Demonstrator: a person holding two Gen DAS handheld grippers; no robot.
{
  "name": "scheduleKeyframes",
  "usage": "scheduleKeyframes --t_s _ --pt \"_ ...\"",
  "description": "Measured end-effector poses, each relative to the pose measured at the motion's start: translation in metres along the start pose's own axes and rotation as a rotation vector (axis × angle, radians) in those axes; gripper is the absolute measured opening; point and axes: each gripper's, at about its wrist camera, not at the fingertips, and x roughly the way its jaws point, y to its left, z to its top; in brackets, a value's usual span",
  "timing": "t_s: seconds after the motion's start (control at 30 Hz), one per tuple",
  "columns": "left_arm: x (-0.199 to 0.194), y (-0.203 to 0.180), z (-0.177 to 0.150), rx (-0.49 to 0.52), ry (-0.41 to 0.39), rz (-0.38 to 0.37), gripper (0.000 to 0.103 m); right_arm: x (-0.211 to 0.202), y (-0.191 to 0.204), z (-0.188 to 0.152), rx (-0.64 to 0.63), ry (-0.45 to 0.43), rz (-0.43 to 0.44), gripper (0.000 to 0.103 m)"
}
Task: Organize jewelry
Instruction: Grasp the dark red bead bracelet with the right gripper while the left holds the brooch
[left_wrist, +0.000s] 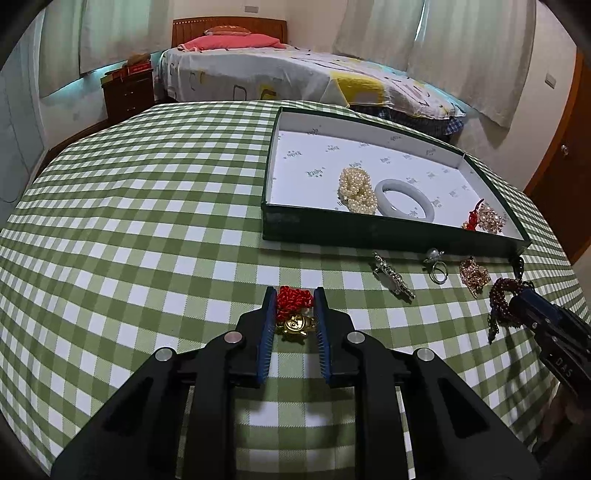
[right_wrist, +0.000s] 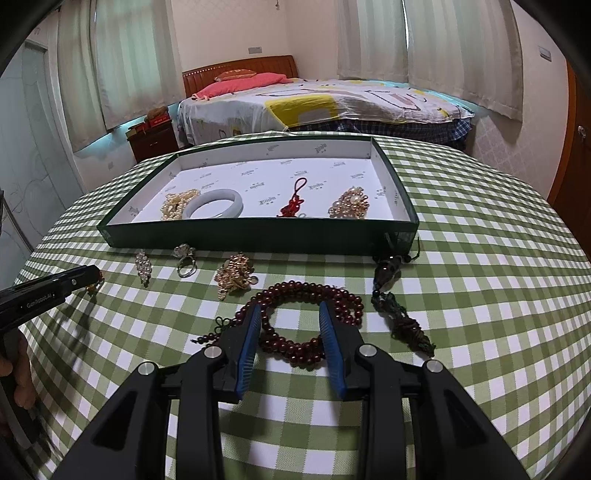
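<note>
My left gripper is shut on a red knotted charm with a gold turtle, low over the green checked tablecloth. In the right wrist view its tip shows at the left edge. My right gripper straddles a dark red bead bracelet that lies on the cloth. Beads fill the gap between its blue pads. The left wrist view shows that gripper at the beads too. A dark green tray behind holds pearls, a pale bangle, a red knot and a gold brooch.
In front of the tray lie a silver brooch, a ring, a gold brooch and a dark green tasselled pendant. A bed stands beyond the table. A hand is at the left.
</note>
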Motion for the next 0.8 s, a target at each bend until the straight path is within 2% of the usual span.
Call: scheduleKeyframes --t_s 0.1,0.13,0.17,0.2,0.43,0.5,0.8 --pt "-0.003 0.000 0.001 0.006 -0.012 0.007 0.020 0.000 0.002 0.000 -0.007 -0.001 0.000 0.035" --pt "-0.004 0.001 0.002 0.008 -0.017 0.009 0.020 -0.001 0.003 0.000 -0.007 -0.002 0.002 0.039" --pt "-0.004 0.001 0.002 0.006 -0.019 0.008 0.020 -0.001 0.003 0.000 -0.007 -0.005 0.001 0.048" --pt "-0.004 0.002 0.003 0.004 -0.021 0.007 0.020 -0.002 0.003 0.001 -0.009 -0.009 -0.001 0.052" --pt "-0.005 0.005 0.003 -0.007 -0.025 0.008 0.020 -0.004 0.010 0.001 -0.035 -0.007 -0.012 0.058" --pt "-0.005 0.006 0.003 -0.008 -0.026 0.008 0.020 -0.003 0.010 0.001 -0.037 0.003 -0.019 0.063" --pt "-0.003 0.004 0.002 -0.001 -0.023 0.006 0.020 0.006 0.014 0.006 -0.053 0.048 -0.059 0.070"
